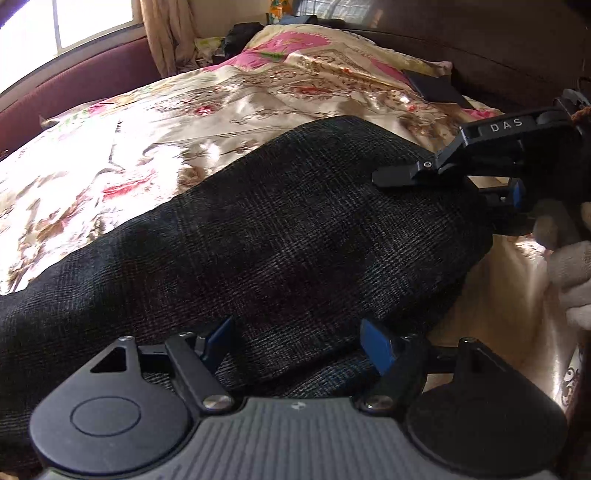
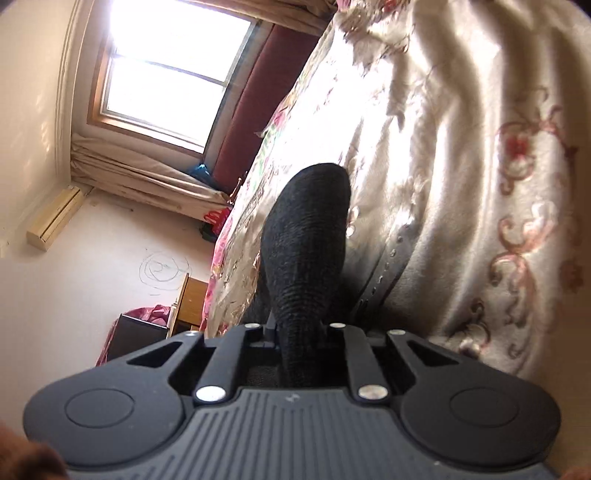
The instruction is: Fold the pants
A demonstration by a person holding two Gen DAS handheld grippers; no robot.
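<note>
I have no baskets or bins in sight, only the bed (image 1: 110, 155) with its cream floral satin cover, and the dark checked pants (image 1: 280, 236) lie spread across it.

My left tongs (image 1: 299, 347) sit low over the near edge of the pants, blue pads spread wide apart with the fabric lying between and beneath them; they are not pinching anything. From this camera I also see my right tongs (image 1: 439, 177) coming in from the right side, reaching to the far right end of the pants. A white-gloved hand (image 1: 569, 266) shows at the right edge of the frame, below that tool. A flat dark object (image 1: 436, 88) rests on the cover farther back, near the bed's far edge, and a window (image 1: 66, 22) glows at top left above a maroon padded panel (image 1: 85, 85).

The right wrist camera is rolled steeply, so the bed runs up the frame. Here the right tongs (image 2: 299, 332) are drawn together on a bunched fold of the pants (image 2: 310, 236), which rises from between them towards the cover. The fingertips themselves are buried in the cloth, so I judge the grip mostly from how the fabric gathers. Only this view shows a studded dark belt (image 2: 384, 269) lying just beside the pants, plus the room's pale floor (image 2: 74, 288) and a small wooden cabinet (image 2: 192, 299) beside the bed.
</note>
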